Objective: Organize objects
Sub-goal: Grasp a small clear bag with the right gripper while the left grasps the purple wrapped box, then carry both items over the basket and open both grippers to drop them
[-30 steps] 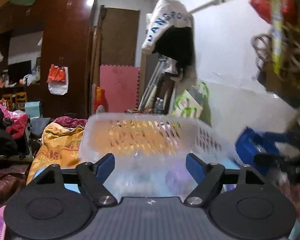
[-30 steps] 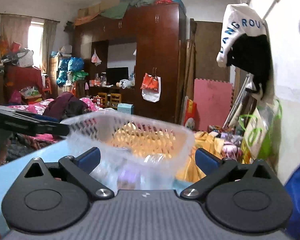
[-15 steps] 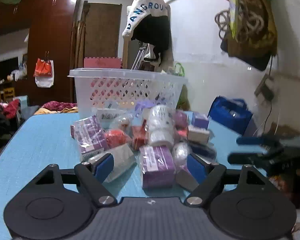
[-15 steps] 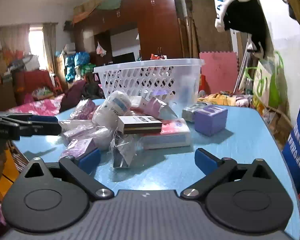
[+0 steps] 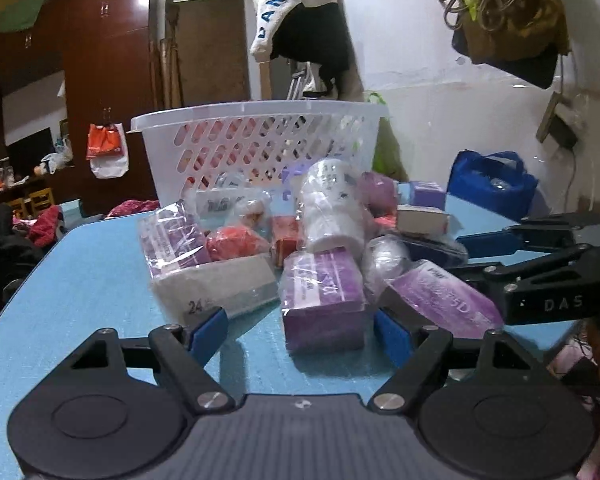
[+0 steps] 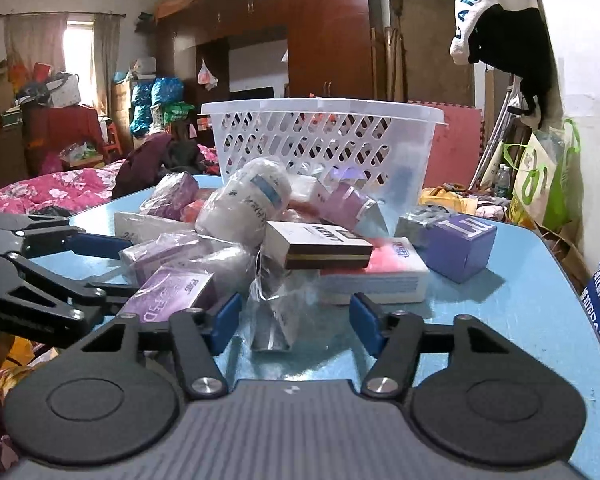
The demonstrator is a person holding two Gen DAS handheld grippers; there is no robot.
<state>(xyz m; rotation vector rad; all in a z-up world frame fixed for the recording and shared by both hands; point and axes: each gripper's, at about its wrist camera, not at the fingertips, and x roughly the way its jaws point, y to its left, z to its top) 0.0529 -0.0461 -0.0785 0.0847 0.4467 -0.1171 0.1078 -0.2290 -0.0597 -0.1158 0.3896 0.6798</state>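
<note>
A pile of wrapped packets and boxes lies on a blue table [image 5: 80,280], in front of a white lattice basket [image 5: 260,140] that also shows in the right wrist view [image 6: 324,136]. My left gripper [image 5: 300,330] is open and empty, just short of a purple box [image 5: 322,300]. My right gripper [image 6: 294,318] is open and empty, low over a crumpled clear packet [image 6: 276,300]. A brown-and-white box [image 6: 320,244], a pink-and-white pack [image 6: 380,276] and a purple box [image 6: 460,246] lie beyond it. A white wrapped bottle [image 5: 328,208] tops the pile.
The right gripper's arm [image 5: 540,276] reaches in from the right in the left wrist view; the left gripper [image 6: 40,276] shows at the left in the right wrist view. A blue bag [image 5: 492,184] stands beside the table. A wardrobe and cluttered bedding lie behind.
Both cameras have dropped from the raised basket to table level. The basket now stands on the table behind the pile. Both grippers have moved closer to the pile and stay open.
</note>
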